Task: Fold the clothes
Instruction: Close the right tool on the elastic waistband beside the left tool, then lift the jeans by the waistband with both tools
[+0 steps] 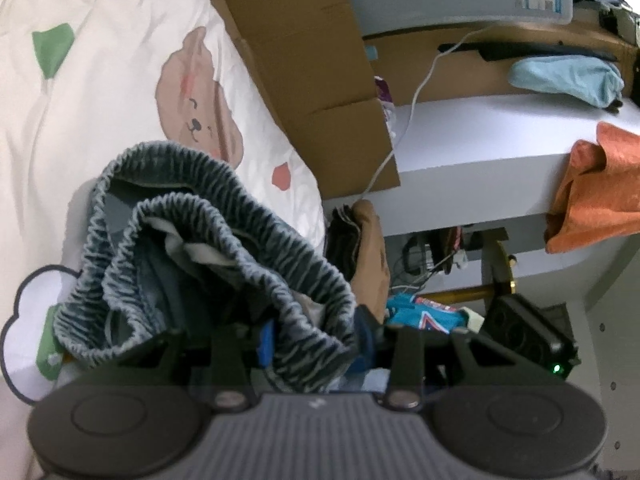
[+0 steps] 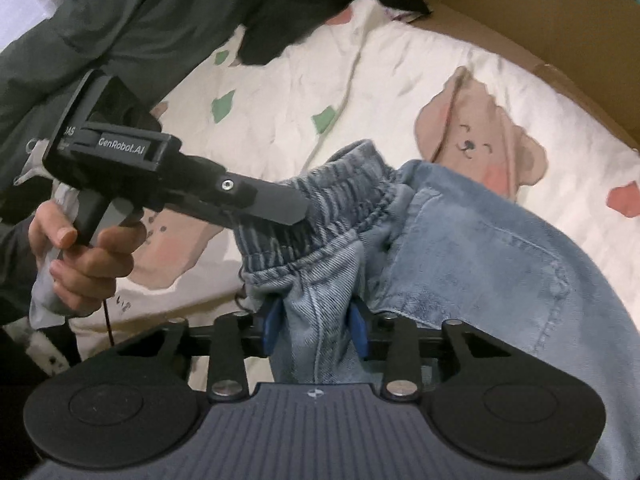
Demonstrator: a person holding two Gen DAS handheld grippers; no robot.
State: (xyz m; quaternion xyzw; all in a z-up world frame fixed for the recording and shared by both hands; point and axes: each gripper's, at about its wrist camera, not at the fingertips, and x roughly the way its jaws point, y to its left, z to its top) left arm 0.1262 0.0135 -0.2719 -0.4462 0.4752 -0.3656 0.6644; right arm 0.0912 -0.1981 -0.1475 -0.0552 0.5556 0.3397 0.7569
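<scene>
Low in the centre of both views, you are pinching the jeans (image 2: 460, 248) at their elastic waistband: left tongs (image 1: 316, 344) and right tongs (image 2: 316, 324) each clamping denim, likely lifting it off the bed (image 2: 380, 92) to square the fold.

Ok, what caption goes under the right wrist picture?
Both grippers, right gripper and left gripper, pinch the jeans waistband above the bear-print quilt.

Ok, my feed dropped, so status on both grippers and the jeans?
Left gripper shut on jeans waistband. Right gripper shut on denim below the waistband. Jeans bunched on bedsheet. Nothing blocking.
</scene>
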